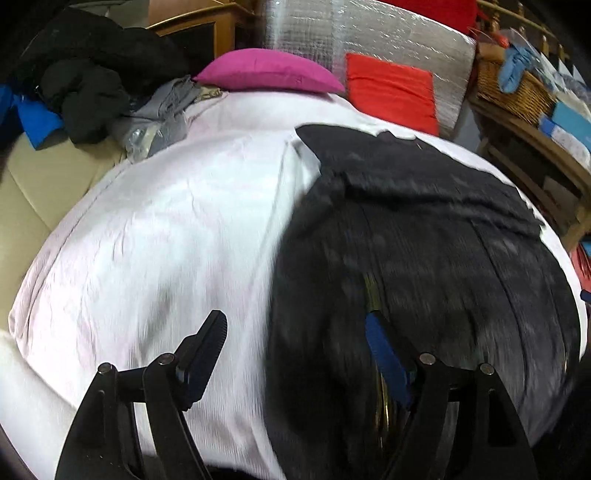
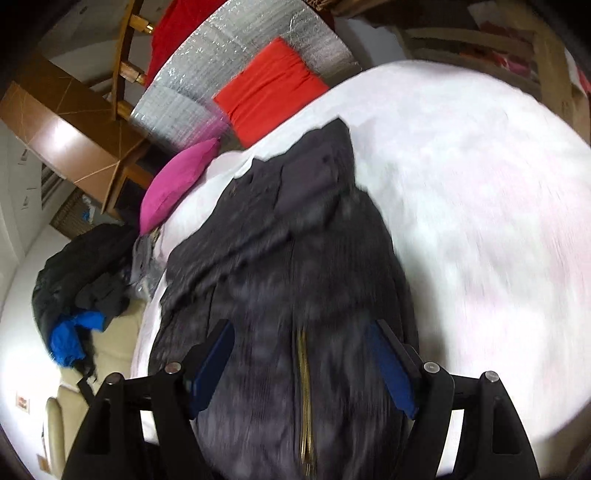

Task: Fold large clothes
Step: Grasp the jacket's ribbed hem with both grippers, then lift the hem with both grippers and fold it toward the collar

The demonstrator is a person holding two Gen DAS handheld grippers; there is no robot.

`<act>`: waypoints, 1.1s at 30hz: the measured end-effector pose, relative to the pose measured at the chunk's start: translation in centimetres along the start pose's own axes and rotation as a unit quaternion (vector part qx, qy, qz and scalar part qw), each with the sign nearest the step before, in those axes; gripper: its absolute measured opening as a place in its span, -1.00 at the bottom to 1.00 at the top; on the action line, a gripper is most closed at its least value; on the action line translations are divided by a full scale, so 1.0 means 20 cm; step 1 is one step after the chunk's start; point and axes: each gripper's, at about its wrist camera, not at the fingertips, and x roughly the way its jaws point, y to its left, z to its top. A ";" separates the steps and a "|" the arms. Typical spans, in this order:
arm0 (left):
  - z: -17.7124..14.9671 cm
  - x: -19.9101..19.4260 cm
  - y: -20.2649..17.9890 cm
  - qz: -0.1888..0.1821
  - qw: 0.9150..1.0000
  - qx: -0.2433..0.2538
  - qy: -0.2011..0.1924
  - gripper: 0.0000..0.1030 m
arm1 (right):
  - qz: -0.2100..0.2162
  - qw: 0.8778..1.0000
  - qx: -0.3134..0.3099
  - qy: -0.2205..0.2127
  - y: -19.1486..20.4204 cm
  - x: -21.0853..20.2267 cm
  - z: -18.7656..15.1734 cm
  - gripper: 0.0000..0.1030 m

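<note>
A large dark jacket [image 1: 424, 221] with a gold zipper [image 1: 371, 295] lies spread on a white sheet [image 1: 166, 221]. My left gripper [image 1: 295, 339] hovers over the jacket's left edge with its jaws wide apart. One finger is over the sheet, the other over the dark cloth, and nothing is held. In the right wrist view the same jacket [image 2: 280, 258] fills the middle, its zipper [image 2: 304, 387] running toward me. My right gripper [image 2: 304, 350] stands open above it, a finger on either side of the zipper, gripping no cloth. Both views are blurred by motion.
A magenta cushion [image 1: 269, 72] and a red cushion [image 1: 391, 92] lie at the sheet's far end against a silver foil panel [image 1: 388, 33]. Dark clothes [image 1: 85, 85] are piled at the far left on a beige seat [image 1: 37, 184]. A wicker basket [image 1: 517, 88] and wooden shelves stand at the right.
</note>
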 end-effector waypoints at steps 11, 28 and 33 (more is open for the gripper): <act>-0.25 -0.08 0.03 -0.051 0.995 -0.041 0.070 0.51 | -0.077 0.988 -0.009 0.132 -0.09 -0.10 -0.55 0.52; -0.51 0.01 0.05 -0.080 0.964 -0.152 0.204 0.59 | -0.080 0.976 -0.008 0.203 -0.09 0.27 -0.68 0.30; -0.54 0.00 0.03 -0.101 0.965 -0.137 0.201 0.00 | -0.084 0.973 -0.042 0.212 -0.01 0.23 -0.71 -0.30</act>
